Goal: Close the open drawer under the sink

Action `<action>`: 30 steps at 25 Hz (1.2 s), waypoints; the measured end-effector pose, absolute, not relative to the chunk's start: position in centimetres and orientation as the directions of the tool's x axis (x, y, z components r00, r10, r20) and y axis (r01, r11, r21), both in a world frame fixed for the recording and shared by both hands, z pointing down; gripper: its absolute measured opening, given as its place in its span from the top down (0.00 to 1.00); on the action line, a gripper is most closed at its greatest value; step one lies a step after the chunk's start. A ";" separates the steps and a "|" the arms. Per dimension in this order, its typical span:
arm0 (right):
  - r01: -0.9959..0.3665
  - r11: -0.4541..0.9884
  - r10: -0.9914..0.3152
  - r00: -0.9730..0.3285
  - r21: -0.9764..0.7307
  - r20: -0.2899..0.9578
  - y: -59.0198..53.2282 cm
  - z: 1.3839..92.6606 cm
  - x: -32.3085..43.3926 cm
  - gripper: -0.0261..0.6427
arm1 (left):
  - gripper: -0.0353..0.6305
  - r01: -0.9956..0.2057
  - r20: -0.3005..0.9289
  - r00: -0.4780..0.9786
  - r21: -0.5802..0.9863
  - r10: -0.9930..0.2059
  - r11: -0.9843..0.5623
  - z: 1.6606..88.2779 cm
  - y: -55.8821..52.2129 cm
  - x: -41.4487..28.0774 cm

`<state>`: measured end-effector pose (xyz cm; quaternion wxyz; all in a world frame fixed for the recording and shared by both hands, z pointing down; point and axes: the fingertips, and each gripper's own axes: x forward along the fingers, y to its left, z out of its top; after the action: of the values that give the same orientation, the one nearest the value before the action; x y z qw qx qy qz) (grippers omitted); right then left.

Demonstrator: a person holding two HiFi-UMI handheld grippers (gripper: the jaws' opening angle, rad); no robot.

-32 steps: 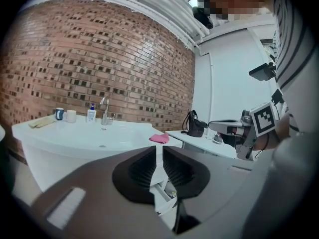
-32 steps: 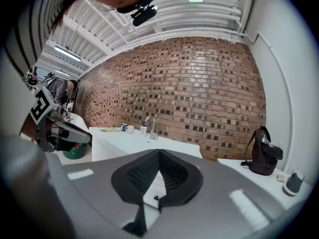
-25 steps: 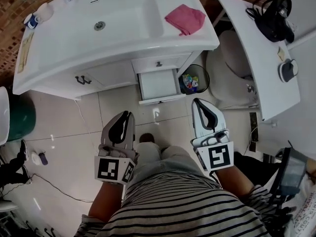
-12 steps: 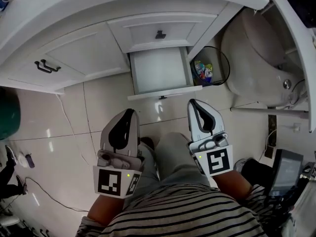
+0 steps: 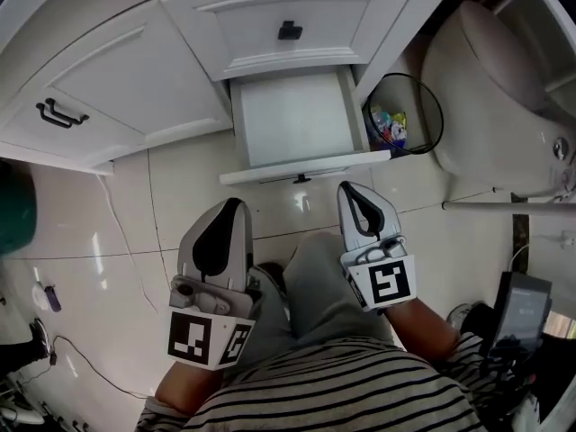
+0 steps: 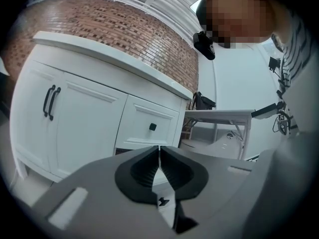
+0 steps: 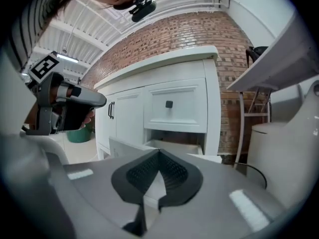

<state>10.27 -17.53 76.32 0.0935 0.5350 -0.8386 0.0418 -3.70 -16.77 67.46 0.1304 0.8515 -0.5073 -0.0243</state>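
Observation:
The open white drawer point(image 5: 292, 118) sticks out from the vanity below a closed drawer with a black knob point(image 5: 289, 31). Its front panel point(image 5: 306, 167) faces me, and inside it looks bare. My left gripper point(image 5: 236, 204) is shut with nothing in it, a little short of the panel's left end. My right gripper point(image 5: 352, 187) is also shut and empty, just short of the panel's right end. In the right gripper view the drawer point(image 7: 175, 146) lies straight beyond the shut right gripper point(image 7: 159, 153). The left gripper point(image 6: 159, 149) points at the cabinet.
Cabinet doors with black handles point(image 5: 60, 113) are left of the drawer. A round wire bin point(image 5: 404, 118) with rubbish and a toilet point(image 5: 504, 97) stand to its right. A green bucket point(image 5: 13, 214) is at the far left. My knees are between the grippers.
The view has dropped and come closer to the vanity; the sink top is out of sight. Both grippers are nearer the drawer front, the right one closest. Jaws stayed shut.

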 end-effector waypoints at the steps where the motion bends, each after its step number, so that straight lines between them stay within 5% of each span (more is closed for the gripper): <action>1: -0.905 0.425 -0.888 -0.409 0.032 0.208 -17.5 76.8 10.4 0.96 | 0.90 -0.857 0.093 0.486 0.244 -0.869 -0.453 67.6 -16.7 -3.6; 30: -0.932 0.356 -0.906 -0.327 0.068 0.270 -22.8 82.4 10.6 0.96 | 0.91 -0.873 0.168 0.461 0.262 -0.872 -0.411 70.6 -16.9 -4.8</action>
<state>10.60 -22.80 82.40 0.1314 0.5651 -0.8130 0.0496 -4.78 -16.88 70.63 0.1574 0.8400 -0.5193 0.0026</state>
